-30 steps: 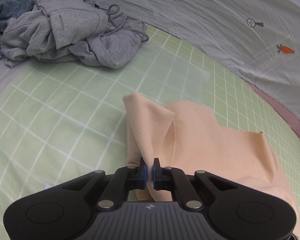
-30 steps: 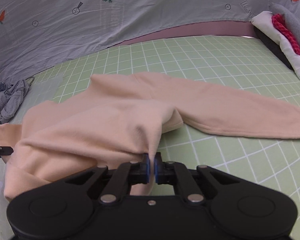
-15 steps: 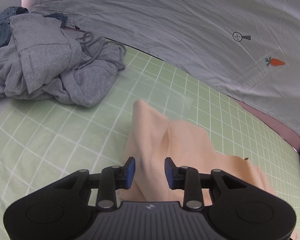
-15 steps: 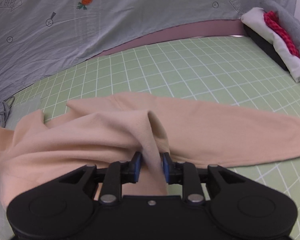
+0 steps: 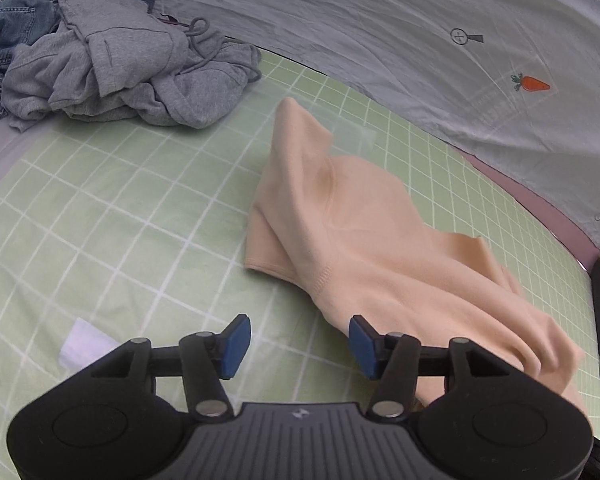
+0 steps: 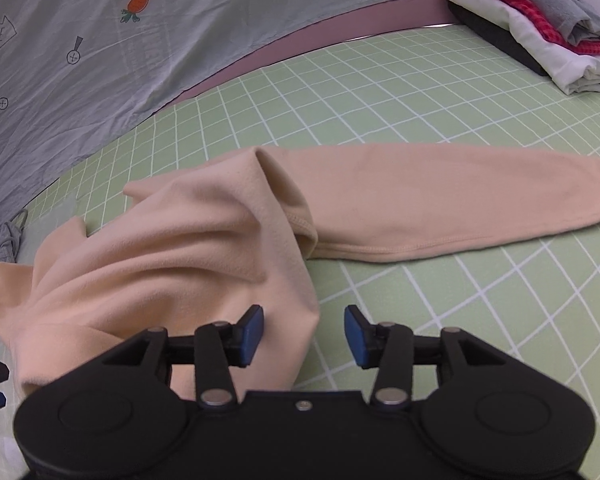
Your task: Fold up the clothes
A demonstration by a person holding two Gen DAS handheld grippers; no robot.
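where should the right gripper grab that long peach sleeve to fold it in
Grip the sleeve near its far cuff end, coming from above with the right gripper, which is open. The sleeve lies flat and straight on the green mat, so the free end carries over the body easiest.

The top (image 6: 220,248) is plain peach; the mat (image 5: 100,208) beneath is pale green with a white grid. The sheet (image 5: 420,40) is grey with orange carrots, the hoodie (image 5: 140,80) grey, the jeans (image 5: 12,24) blue. Each tool (image 6: 304,334) is black with blue pads (image 6: 252,332).

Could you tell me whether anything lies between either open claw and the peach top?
Nothing visible does. The peach top lies right at the right claw, and beside the left claw on the green sheet.
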